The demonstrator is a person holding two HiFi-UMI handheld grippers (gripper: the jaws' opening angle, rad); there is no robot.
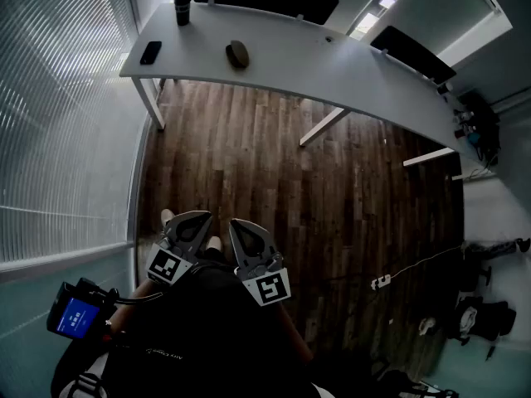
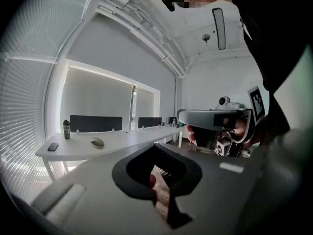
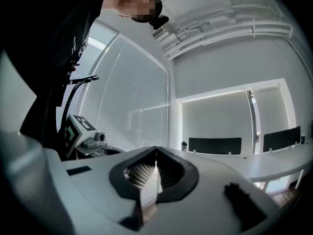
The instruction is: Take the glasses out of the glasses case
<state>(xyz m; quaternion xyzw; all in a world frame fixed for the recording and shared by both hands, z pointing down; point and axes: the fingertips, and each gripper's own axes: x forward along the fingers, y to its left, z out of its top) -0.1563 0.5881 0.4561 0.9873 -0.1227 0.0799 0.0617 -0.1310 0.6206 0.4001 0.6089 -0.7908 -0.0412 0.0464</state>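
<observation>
left gripper [image 1: 189, 216] and right gripper [image 1: 239, 223] both pressed together, well apart from the glasses case [image 1: 237, 54]

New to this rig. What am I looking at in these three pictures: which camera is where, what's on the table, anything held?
No robot arm: a person holds a two-jaw gripper in each hand. The head view looks down from the person's head; the left gripper and right gripper sit close to the body. The other two pictures come from a camera on each gripper, looking along its jaws. Both pairs of jaws are together with nothing between them, so nothing is held. Farther off, a white table carries a brown glasses case, a dark phone and a dark cup.
</observation>
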